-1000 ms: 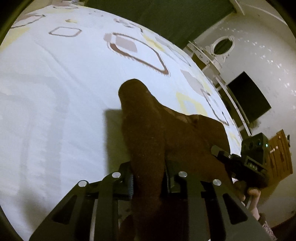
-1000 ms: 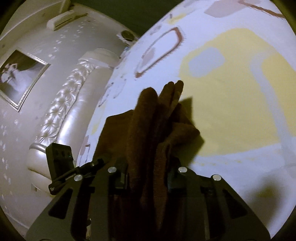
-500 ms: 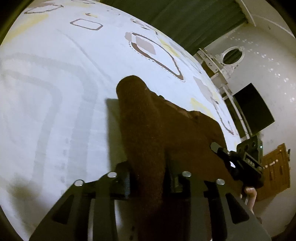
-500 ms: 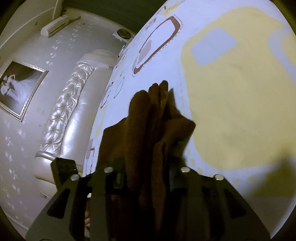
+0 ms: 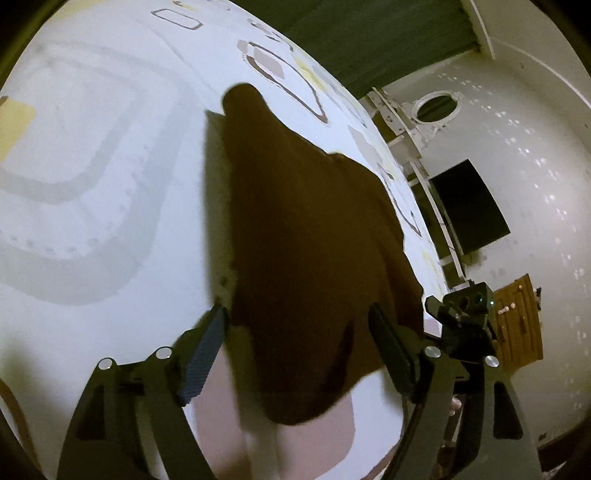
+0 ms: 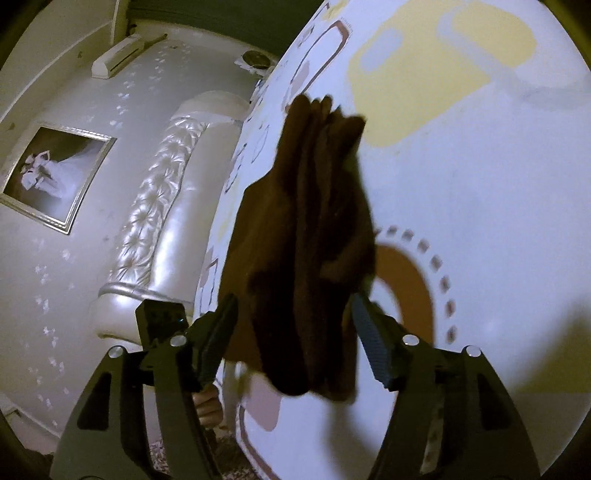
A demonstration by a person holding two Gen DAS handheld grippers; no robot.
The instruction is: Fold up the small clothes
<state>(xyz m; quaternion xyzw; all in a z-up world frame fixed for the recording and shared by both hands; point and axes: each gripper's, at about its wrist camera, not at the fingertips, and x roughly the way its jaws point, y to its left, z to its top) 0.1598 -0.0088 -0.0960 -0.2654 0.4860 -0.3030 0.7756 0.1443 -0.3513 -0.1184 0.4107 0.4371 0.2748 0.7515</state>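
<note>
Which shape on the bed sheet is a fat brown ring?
The ring just right of the brown cloth in the right wrist view. Its band is thick and brown; the others are yellow patches or thin outlines.

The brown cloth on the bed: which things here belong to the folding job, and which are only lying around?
Belong to the job:
- brown knitted cloth, between both opening tongs
- left tongs
- right tongs
- white patterned bedsheet, the work surface

Only there:
- pearl tufted headboard
- framed photograph
- black screen
- wooden cabinet
</note>
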